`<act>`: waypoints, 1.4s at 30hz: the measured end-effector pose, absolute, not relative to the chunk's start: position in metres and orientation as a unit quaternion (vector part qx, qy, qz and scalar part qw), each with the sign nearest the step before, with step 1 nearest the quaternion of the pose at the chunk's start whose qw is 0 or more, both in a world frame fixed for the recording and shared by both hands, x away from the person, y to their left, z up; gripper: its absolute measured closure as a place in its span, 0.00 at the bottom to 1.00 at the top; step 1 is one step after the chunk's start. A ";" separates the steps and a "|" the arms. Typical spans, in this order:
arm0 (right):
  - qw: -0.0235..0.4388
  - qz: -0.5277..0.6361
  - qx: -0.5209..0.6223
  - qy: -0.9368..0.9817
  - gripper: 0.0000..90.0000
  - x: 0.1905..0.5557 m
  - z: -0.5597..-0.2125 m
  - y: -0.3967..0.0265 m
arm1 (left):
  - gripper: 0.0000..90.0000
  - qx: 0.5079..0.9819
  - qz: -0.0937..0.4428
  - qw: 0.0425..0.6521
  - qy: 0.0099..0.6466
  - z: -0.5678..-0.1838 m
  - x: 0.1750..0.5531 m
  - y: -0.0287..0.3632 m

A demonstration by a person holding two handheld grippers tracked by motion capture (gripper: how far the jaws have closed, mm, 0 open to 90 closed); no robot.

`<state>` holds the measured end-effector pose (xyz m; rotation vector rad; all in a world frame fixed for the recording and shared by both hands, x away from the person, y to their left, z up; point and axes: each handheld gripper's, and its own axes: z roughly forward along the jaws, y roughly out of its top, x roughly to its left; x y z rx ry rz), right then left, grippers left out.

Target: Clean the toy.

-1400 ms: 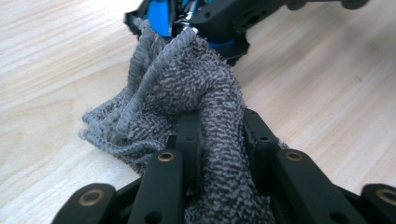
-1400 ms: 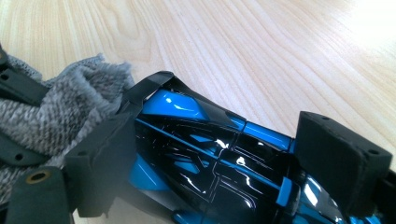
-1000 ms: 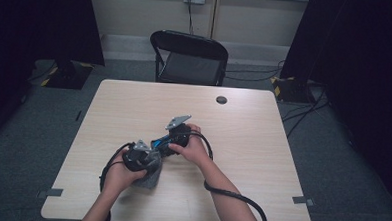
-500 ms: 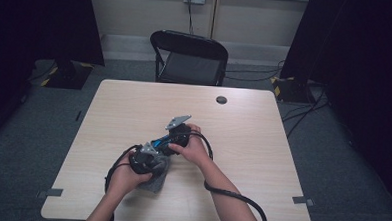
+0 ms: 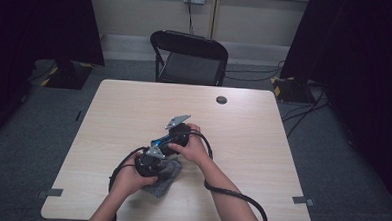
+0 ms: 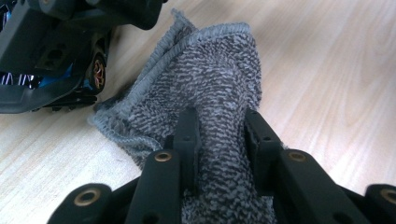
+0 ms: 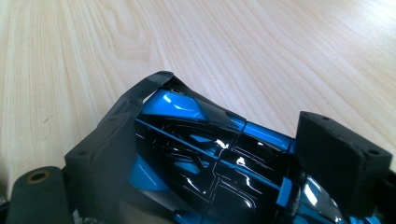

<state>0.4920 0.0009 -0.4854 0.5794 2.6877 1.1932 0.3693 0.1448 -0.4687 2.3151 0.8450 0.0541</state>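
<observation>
While the grey cloth (image 6: 219,93) is pinched in the left gripper (image 6: 219,140), the blue toy car (image 7: 210,154) is clamped across its body by the right gripper (image 7: 210,158).
The car (image 6: 51,60) is seen just beside the cloth, toward its upper left in the left gripper view; its long axis is laid along the right jaws; both are held low at the table's (image 5: 263,128) near middle.

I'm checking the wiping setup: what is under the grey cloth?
The wooden table shows all around the cloth, which the left gripper pinches. The toy car lies beside it. Anything beneath its folds is covered.
</observation>
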 end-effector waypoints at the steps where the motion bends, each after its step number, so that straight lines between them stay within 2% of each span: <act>1: 0.072 0.397 0.193 0.894 0.14 0.492 -0.485 0.001 | 0.78 0.888 0.019 0.331 0.320 -0.467 0.370 0.146; 8: 0.073 0.402 0.192 0.892 0.14 0.492 -0.486 0.000 | 0.78 0.883 -0.001 0.344 0.318 -0.455 0.370 0.162; 28: 0.081 0.408 0.200 0.887 0.14 0.489 -0.487 0.000 | 0.78 0.844 0.050 0.376 0.380 -0.430 0.376 0.226; 42: 0.104 0.408 0.229 0.878 0.17 0.480 -0.483 -0.011 | 0.73 0.838 0.101 0.339 0.415 -0.458 0.384 0.246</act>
